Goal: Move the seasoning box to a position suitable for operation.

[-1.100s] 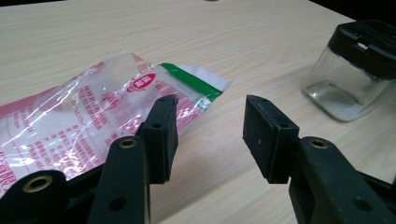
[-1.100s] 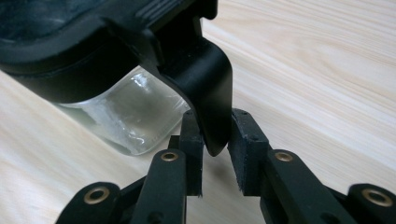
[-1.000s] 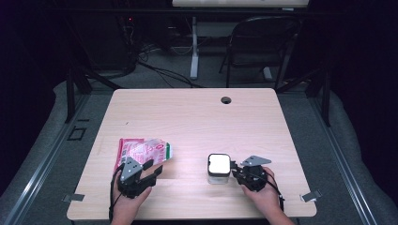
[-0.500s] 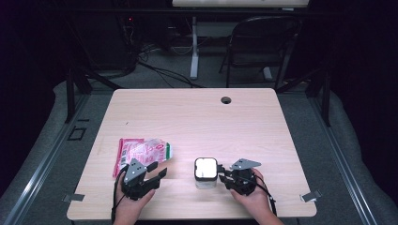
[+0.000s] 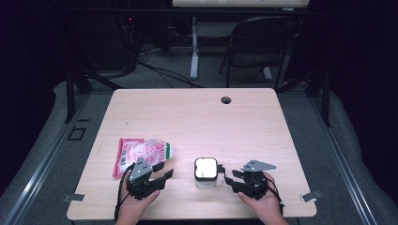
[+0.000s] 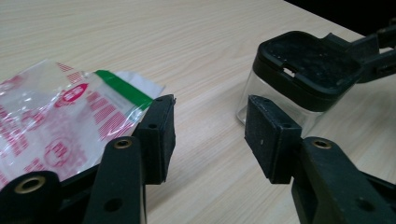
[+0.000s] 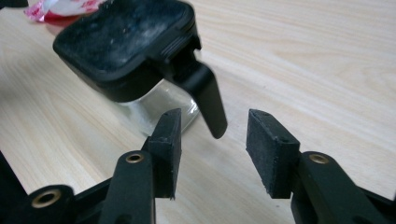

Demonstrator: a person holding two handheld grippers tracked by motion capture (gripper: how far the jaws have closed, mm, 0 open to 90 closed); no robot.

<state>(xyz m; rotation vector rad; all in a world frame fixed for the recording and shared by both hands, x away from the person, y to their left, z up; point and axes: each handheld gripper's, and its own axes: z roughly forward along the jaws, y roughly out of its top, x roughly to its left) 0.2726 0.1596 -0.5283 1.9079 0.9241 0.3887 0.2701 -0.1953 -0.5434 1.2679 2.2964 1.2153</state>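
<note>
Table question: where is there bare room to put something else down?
The whole far half of the table, from the round hole down to the pink bag, is bare wood. The near edge is crowded: the bag, the left tongs, the black-lidded jar and the right tongs sit close together.

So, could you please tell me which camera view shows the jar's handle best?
The right gripper view: the jar's black handle hangs close, just ahead of the open right gripper. The high view shows it tiny; the left gripper view catches mostly lid and glass.

Dark room, folding chair (image 5: pixel 263 47) (grey floor)
</note>
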